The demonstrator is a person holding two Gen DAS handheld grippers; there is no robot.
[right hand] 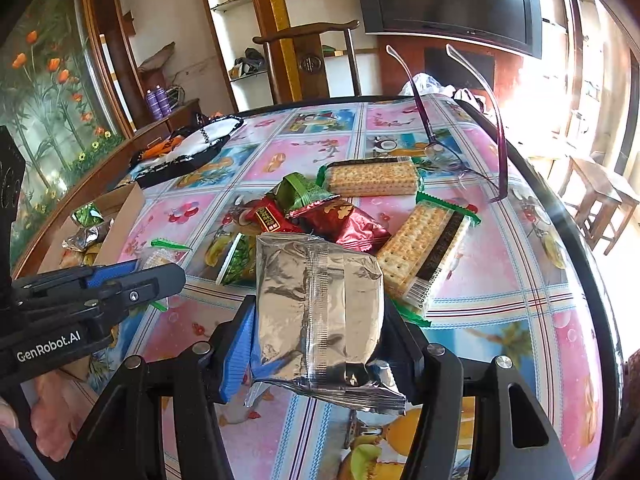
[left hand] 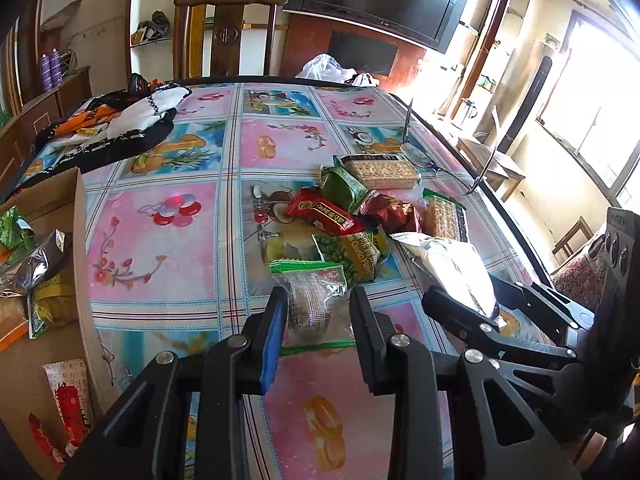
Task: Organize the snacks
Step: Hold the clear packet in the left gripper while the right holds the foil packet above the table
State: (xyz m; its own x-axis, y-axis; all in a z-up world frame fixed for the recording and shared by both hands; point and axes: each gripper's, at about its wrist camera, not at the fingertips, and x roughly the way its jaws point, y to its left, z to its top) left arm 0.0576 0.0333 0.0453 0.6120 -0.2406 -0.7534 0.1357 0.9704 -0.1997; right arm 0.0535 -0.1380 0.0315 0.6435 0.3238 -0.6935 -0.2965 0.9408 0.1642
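My left gripper [left hand: 318,312] is shut on a clear packet with green edges [left hand: 316,304], just above the tablecloth; it also shows in the right wrist view [right hand: 162,256]. My right gripper [right hand: 316,320] is shut on a silver foil packet [right hand: 320,300], which shows white in the left wrist view [left hand: 452,268]. Behind them lies a pile of snacks: a red packet [left hand: 324,214], a green packet [left hand: 342,184], a dark red foil packet [right hand: 340,220], a green-pea bag [left hand: 354,256] and two cracker packs [right hand: 374,178] [right hand: 424,248]. A cardboard box [left hand: 78,240] with several snacks stands at the left.
A pair of glasses [right hand: 460,156] lies open at the table's right edge. A black, white and orange cloth bag [left hand: 116,128] lies at the far left. A wooden chair [left hand: 230,36] stands behind the table. The table's dark rim [right hand: 560,216] curves along the right.
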